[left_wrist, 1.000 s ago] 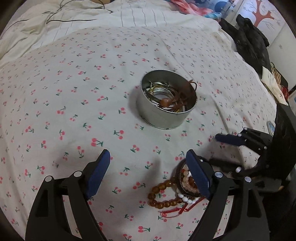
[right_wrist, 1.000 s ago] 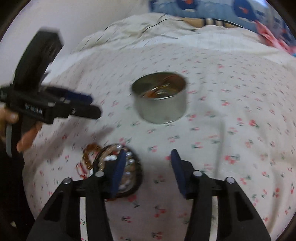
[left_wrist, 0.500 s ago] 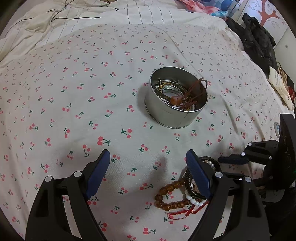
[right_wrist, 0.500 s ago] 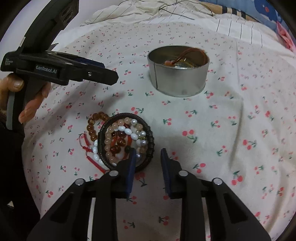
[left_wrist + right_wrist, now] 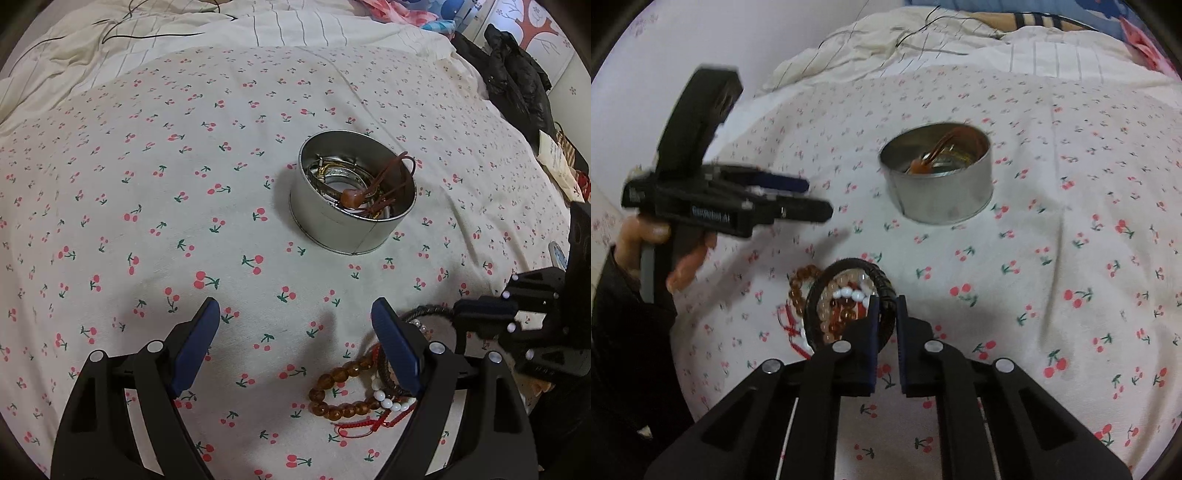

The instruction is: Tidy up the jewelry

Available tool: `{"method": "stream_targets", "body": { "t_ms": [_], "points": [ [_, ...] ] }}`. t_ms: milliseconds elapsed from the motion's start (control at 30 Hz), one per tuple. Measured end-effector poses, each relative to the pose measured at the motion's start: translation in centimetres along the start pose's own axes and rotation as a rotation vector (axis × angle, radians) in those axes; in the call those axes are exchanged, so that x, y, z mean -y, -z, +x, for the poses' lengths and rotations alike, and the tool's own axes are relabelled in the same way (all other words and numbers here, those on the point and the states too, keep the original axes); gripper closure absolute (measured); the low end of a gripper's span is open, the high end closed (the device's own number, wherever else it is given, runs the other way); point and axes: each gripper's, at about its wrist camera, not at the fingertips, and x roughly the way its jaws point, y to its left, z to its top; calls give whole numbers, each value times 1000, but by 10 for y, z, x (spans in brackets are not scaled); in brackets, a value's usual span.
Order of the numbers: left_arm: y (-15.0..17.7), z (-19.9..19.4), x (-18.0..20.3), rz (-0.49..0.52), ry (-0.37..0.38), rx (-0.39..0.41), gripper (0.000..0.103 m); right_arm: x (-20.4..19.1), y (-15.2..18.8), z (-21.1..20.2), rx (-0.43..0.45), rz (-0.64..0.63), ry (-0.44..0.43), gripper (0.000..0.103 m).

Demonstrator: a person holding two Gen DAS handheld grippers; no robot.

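**Right tool pinches the black bracelet on the bed**

A bed sheet [image 5: 155, 192] with little red cherries covers the bed. A round silver tin [image 5: 352, 197] sits in the middle of it. Inside the tin are shiny metal bangles [image 5: 334, 173] and a brown cord with a bead [image 5: 373, 186]. The cord hangs a bit over the rim. A cream blanket [image 5: 155, 40] with thin lines is bunched up behind the sheet. Dark clothes [image 5: 517, 81] lie at the far right edge of the bed.

Near the front lies a small pile of jewelry. It has a brown bead bracelet [image 5: 338, 391], a white pearl bracelet [image 5: 388, 398], a thin red string [image 5: 369, 426] and a black braided bracelet [image 5: 884, 291]. They lie on top of each other, well apart from the tin.

The left tool [image 5: 295, 343] hangs over the sheet with its two blue pads far apart. Nothing is between them. Its right pad hides part of the pile. A hand [image 5: 679, 254] in a dark sleeve holds this tool.

The right tool [image 5: 886, 314] has just been closing. Its pads are now nearly together and squeeze the edge of the black braided bracelet. The bracelet tips up a little from the pile.
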Motion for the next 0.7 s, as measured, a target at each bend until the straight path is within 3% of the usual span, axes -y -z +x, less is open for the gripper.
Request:
{"method": "stream_targets", "body": {
  "t_ms": [200, 300, 467, 567, 700],
  "points": [
    [2, 5, 6, 28, 12, -22, 23, 22, -6, -19, 46, 69, 18, 94],
    [5, 9, 16, 59, 28, -35, 23, 34, -9, -23, 52, 98, 87, 94],
    [13, 28, 54, 180, 46, -79, 22, 48, -6, -8, -17, 115, 197, 94],
    [18, 35, 73, 250, 30, -82, 22, 50, -4, -3, -35, 118, 213, 93],
    [20, 37, 80, 280, 19, -70, 23, 47, -3, 4, -45, 103, 242, 82]
  ]
}}
